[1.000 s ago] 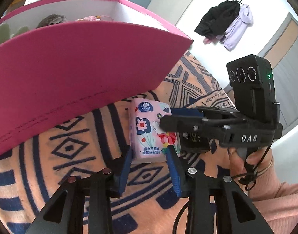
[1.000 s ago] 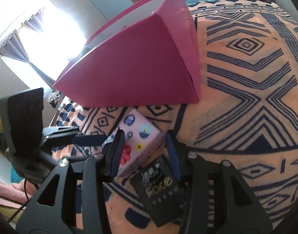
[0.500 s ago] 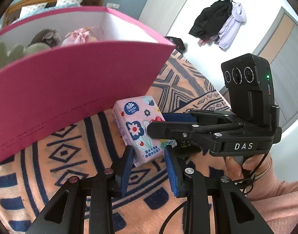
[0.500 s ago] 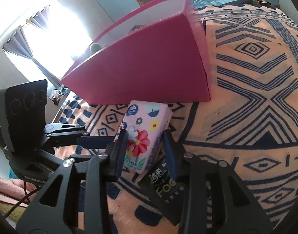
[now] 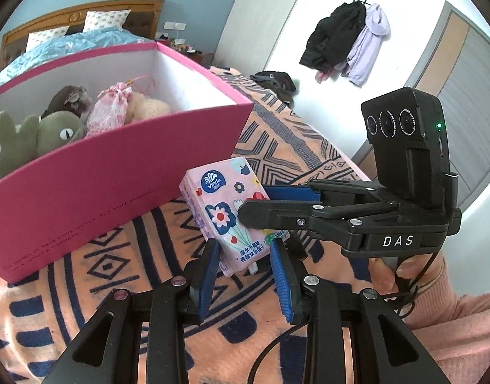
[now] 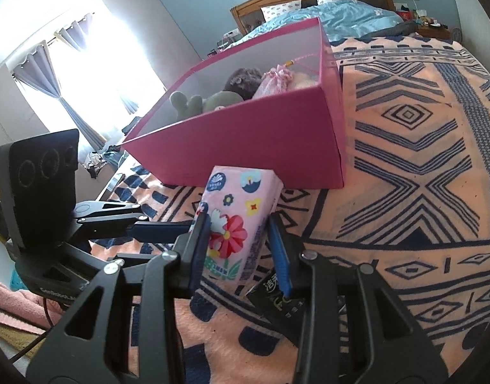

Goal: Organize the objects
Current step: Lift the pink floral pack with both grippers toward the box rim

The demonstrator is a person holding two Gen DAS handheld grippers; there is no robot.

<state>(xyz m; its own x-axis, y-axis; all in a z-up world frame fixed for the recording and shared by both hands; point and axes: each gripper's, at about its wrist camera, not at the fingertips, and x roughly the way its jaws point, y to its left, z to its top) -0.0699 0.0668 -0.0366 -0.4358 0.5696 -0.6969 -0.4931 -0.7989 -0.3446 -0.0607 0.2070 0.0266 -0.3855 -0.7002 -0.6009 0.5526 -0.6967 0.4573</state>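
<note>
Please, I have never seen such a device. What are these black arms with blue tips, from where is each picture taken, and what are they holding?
There is no robot. A person holds two hand tools, each a two-finger gripper with a camera looking along its fingers. One picture comes from the left gripper, the other from the right gripper, and each sees the other. Both clamp one pink tissue pack; the right jaws have just been closing on it. Behind it a pink box holding plush toys stands on a patterned blanket. A black packet lies by the right gripper.
</note>
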